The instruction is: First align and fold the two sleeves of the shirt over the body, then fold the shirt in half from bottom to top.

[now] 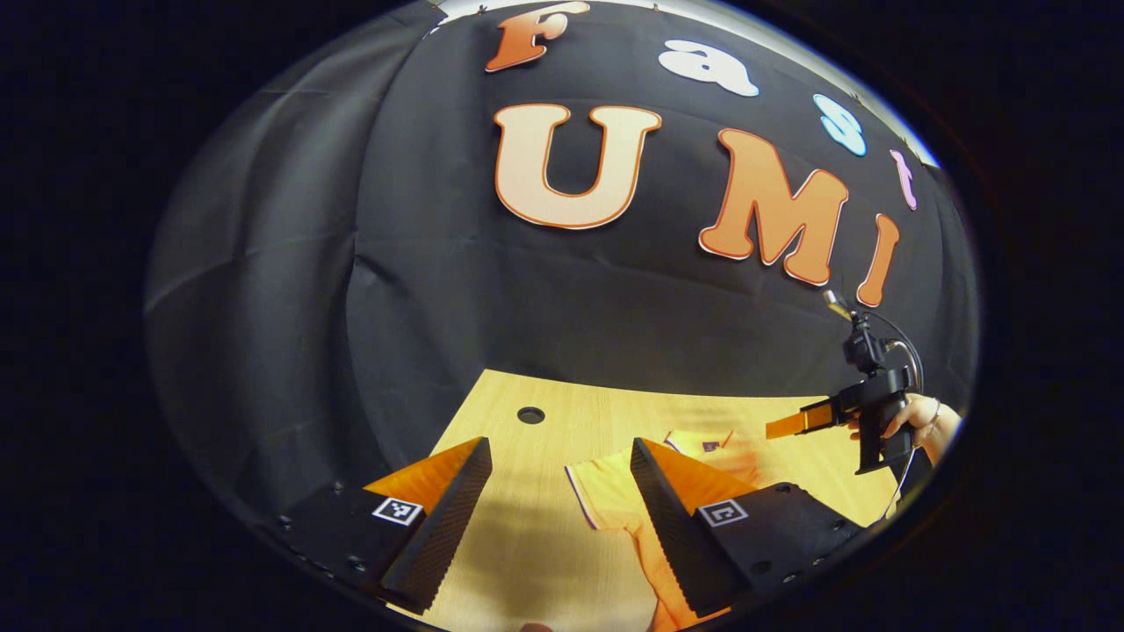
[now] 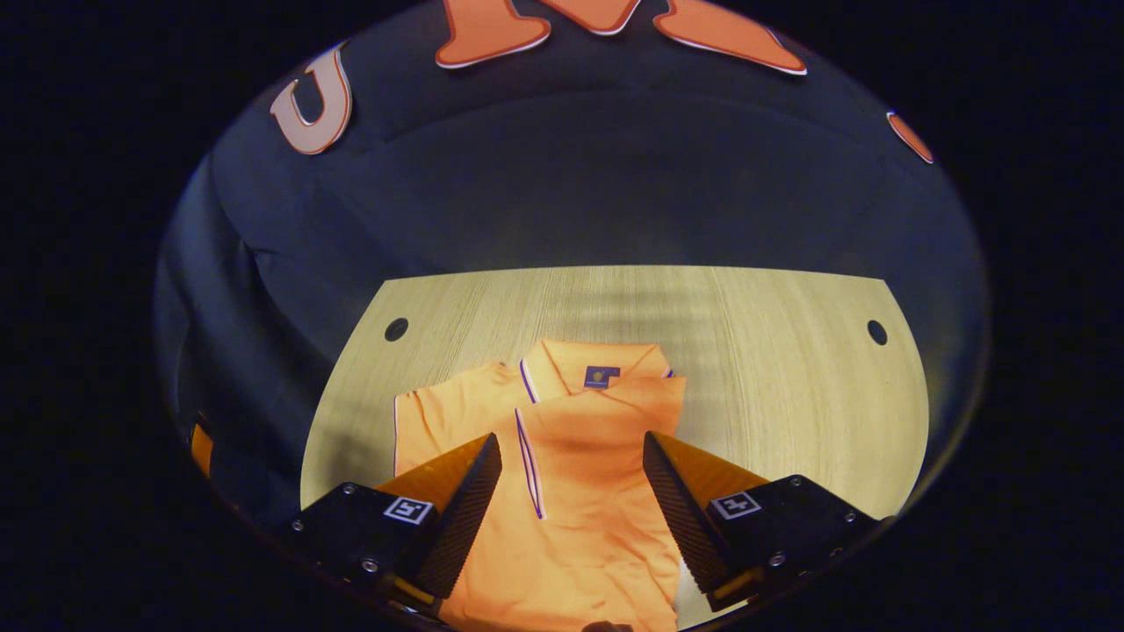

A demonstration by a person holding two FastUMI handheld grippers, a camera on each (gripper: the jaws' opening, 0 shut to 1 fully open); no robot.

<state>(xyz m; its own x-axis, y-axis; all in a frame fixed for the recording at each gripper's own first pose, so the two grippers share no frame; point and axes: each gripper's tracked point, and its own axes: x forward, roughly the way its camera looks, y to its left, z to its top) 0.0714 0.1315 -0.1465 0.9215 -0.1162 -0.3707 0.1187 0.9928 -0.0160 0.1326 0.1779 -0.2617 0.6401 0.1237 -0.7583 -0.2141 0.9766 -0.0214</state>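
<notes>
now the orange short-sleeved polo shirt [image 2: 571,491] lies flat on the pale wooden table [image 2: 790,351], one sleeve folded over its body. the right gripper [image 2: 572,491] hovers above it, fingers spread wide, holding nothing. the left gripper [image 1: 558,500] is likewise agape over the shirt's edge.

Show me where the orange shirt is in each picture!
Left gripper view: the orange shirt lies low and right of centre on the table, partly behind that gripper's own finger.
Right gripper view: the shirt lies low in the middle, collar toward the wall, one sleeve folded over the body.
Shared landmark: the dark round hole in the tabletop, up and left of the shirt.
</notes>
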